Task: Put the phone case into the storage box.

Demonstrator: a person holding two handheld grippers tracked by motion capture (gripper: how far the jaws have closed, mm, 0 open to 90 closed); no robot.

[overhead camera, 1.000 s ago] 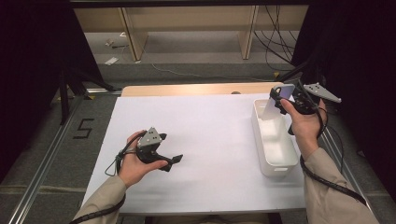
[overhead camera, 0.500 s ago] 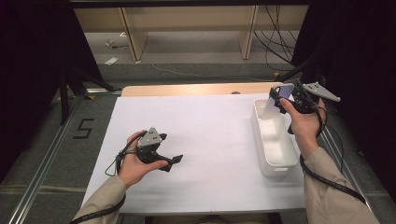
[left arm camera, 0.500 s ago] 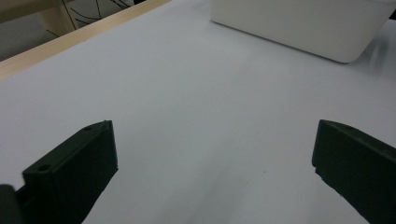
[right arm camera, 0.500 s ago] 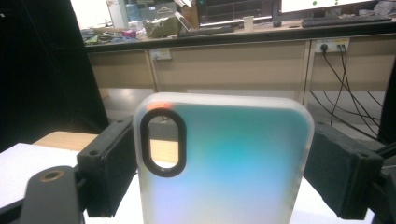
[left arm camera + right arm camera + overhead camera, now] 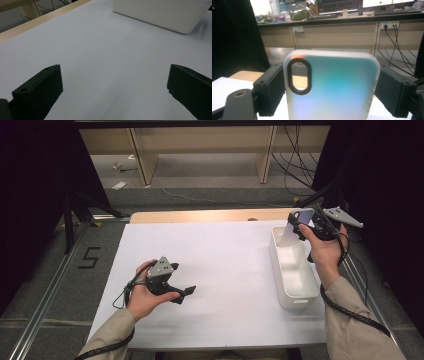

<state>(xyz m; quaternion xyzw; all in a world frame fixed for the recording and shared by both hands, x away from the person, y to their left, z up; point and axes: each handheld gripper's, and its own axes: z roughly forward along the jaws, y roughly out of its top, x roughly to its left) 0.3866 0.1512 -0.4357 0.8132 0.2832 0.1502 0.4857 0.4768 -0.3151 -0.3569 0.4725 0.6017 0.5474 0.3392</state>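
right gripper (image 5: pixel 300 226) clamps phone case (image 5: pixel 332 87) by its long edges, upright over far end of white bin (image 5: pixel 295 292); left gripper (image 5: pixel 186 292) spread wide, nothing between, resting on table (image 5: pixel 225 265)

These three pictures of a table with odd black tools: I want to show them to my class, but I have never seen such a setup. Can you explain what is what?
A person sits at a white table and holds a hand tool in each hand, each with two black fingers.

The high view looks down from above. The other two pictures come from cameras riding on the tools, looking along their fingers.

On the table stands a white bin, at the person's right.

The left gripper rests low over the table, its fingers wide apart with nothing between them.

The right gripper is raised over the bin's far end and clamps a translucent phone case by its two long edges.
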